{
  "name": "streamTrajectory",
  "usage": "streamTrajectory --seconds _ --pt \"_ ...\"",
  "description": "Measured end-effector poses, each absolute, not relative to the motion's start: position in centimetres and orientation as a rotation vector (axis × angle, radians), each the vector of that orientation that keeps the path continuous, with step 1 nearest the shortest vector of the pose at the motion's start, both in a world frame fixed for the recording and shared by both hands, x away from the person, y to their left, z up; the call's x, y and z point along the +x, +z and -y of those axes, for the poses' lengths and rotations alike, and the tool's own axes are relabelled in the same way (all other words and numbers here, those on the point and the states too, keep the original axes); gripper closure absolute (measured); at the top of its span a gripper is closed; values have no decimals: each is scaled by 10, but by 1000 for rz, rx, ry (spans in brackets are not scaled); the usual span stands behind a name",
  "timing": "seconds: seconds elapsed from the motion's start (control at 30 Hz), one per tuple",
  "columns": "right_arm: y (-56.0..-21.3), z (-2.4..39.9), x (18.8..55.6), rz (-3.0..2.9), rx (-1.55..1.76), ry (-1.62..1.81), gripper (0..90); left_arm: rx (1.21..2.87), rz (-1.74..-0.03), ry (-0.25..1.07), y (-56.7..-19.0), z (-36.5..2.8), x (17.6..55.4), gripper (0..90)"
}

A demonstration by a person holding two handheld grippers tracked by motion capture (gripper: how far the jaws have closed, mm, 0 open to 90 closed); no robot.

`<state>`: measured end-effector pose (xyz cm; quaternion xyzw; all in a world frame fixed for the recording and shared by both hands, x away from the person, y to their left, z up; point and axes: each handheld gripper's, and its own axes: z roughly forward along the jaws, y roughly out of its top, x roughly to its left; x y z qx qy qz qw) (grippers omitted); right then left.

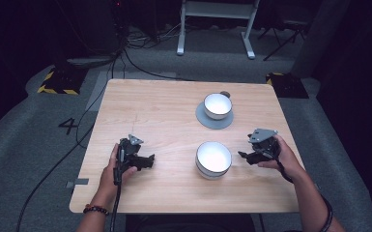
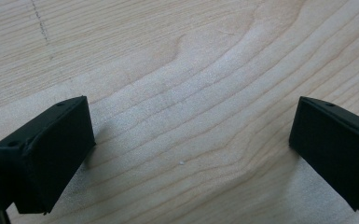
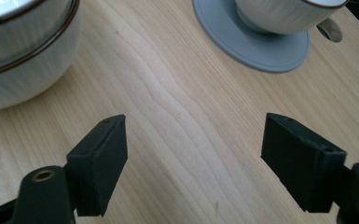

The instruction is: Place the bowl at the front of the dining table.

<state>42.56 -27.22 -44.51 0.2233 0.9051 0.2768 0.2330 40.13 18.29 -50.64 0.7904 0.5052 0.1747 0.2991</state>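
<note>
On the desk (image 1: 140, 104), high view: stacked bowls (image 1: 213, 159) sit near the front, between left gripper (image 1: 142, 161) and right gripper (image 1: 244, 155) | left gripper view: fingers (image 2: 51, 149) wide, empty | right gripper view: fingers (image 3: 100, 158) wide, empty; bowls (image 3: 23, 46) upper left, likely glazed, slippery, breakable; pinch the rim.

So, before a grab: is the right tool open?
Open: the right tool shows its jaws wide apart, bare table between them.

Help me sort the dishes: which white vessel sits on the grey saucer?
The far cup, handled, rests on the grey saucer; the nearer bowl stack sits on bare table.
</note>
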Motion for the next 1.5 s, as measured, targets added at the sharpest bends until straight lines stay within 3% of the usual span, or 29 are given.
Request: streamTrajectory --seconds 1.5 --pt "-488 331 396 -2462 874 810 203 2100 -1342 466 -506 -183 401 0"
